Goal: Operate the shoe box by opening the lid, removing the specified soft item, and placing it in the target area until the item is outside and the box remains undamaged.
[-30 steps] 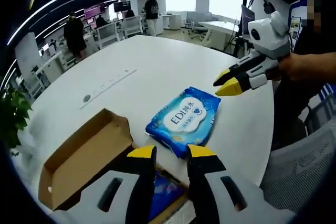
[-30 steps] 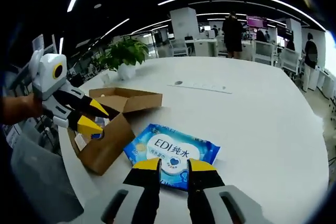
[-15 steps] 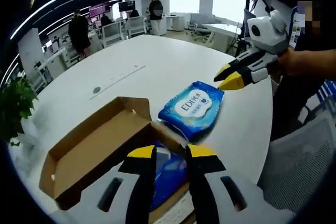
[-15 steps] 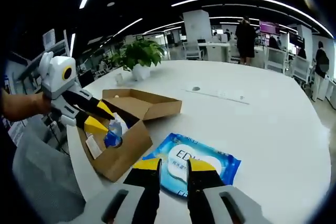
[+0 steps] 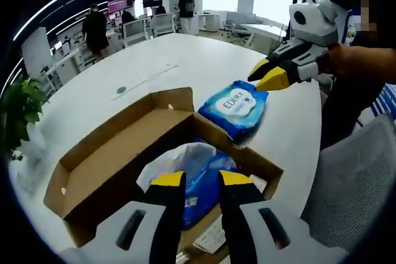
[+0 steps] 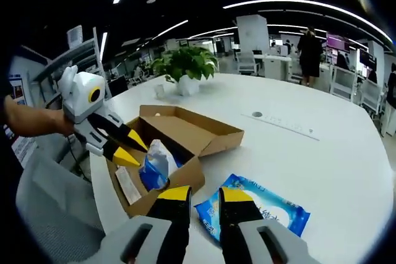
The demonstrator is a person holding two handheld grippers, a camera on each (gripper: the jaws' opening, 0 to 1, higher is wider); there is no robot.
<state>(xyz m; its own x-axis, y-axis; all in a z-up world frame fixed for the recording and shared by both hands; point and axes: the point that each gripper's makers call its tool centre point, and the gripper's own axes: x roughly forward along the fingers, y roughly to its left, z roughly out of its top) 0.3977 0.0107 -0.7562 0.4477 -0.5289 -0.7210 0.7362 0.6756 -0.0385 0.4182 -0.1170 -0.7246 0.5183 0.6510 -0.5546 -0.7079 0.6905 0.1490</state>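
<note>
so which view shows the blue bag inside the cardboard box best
The left gripper view: it looks down into the open brown cardboard shoe box, showing the crumpled blue plastic bag broadly. The right gripper view shows that bag side-on, poking above the box wall.

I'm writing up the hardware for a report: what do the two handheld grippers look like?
Both match. The left gripper has a white rounded housing, dark tapered jaws and yellow wedge tips. The right gripper has the same white body and yellow-tipped dark jaws. Seen up close, each jaw has a light grey base with a dark slot.
</note>
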